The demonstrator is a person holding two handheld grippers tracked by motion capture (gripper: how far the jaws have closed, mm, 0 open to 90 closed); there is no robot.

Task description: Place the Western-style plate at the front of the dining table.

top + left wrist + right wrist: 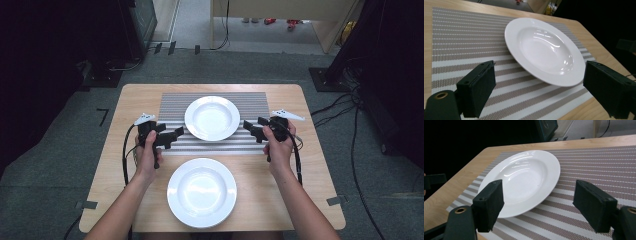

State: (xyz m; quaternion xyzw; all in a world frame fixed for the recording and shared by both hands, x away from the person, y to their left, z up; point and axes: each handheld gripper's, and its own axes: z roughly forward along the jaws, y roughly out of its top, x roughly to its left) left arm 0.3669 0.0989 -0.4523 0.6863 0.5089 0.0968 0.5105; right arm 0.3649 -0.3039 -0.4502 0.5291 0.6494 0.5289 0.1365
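A white deep plate (212,118) lies on a striped placemat (172,105) at the table's far middle. A second white plate (202,191) rests on the bare wood near the front edge. My left gripper (179,133) hovers just left of the far plate, open, jaws empty and pointing at its rim. My right gripper (247,126) hovers just right of that plate, also open and empty. In the left gripper view the far plate (545,50) lies beyond the wide-apart jaws of my left gripper (539,92). The right gripper view shows the far plate (522,180) ahead of my right gripper (541,206).
The wooden table (125,165) has bare wood at both sides of the plates. Cables (350,130) run across the grey carpet on the right. Dark equipment stands at the far left and right of the room.
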